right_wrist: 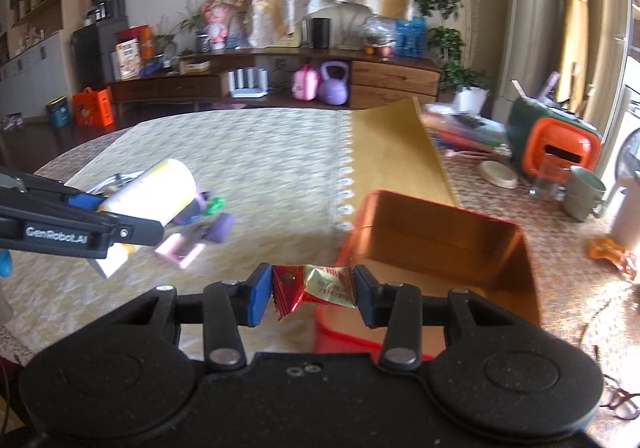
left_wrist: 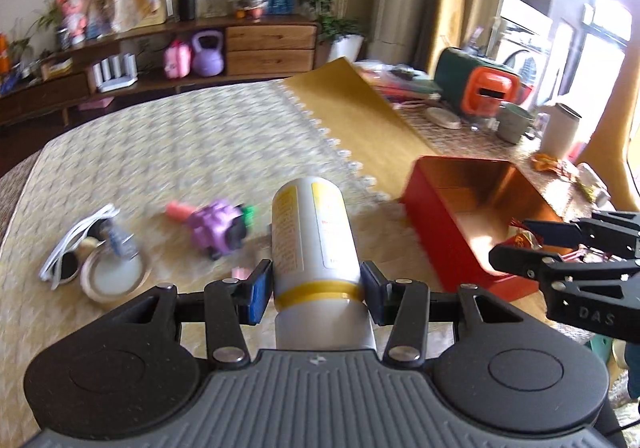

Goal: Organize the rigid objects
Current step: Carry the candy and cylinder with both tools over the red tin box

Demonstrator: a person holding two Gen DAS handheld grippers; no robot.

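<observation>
My left gripper (left_wrist: 316, 290) is shut on a white bottle with a yellow label (left_wrist: 314, 236), held above the table; both also show at the left of the right wrist view (right_wrist: 154, 192). My right gripper (right_wrist: 314, 294) is shut on a red and gold wrapped candy (right_wrist: 314, 286), over the near edge of an open red tin box (right_wrist: 436, 248). In the left wrist view the box (left_wrist: 468, 204) lies to the right, with the right gripper (left_wrist: 516, 236) over its near right part.
A purple toy car (left_wrist: 218, 228), white sunglasses (left_wrist: 76, 240) and a round lid (left_wrist: 114, 274) lie on the patterned tablecloth (left_wrist: 180, 144) to the left. A grey mug (right_wrist: 582, 196), an orange-green box (right_wrist: 554, 146) and a white jug (left_wrist: 560, 130) stand at the right.
</observation>
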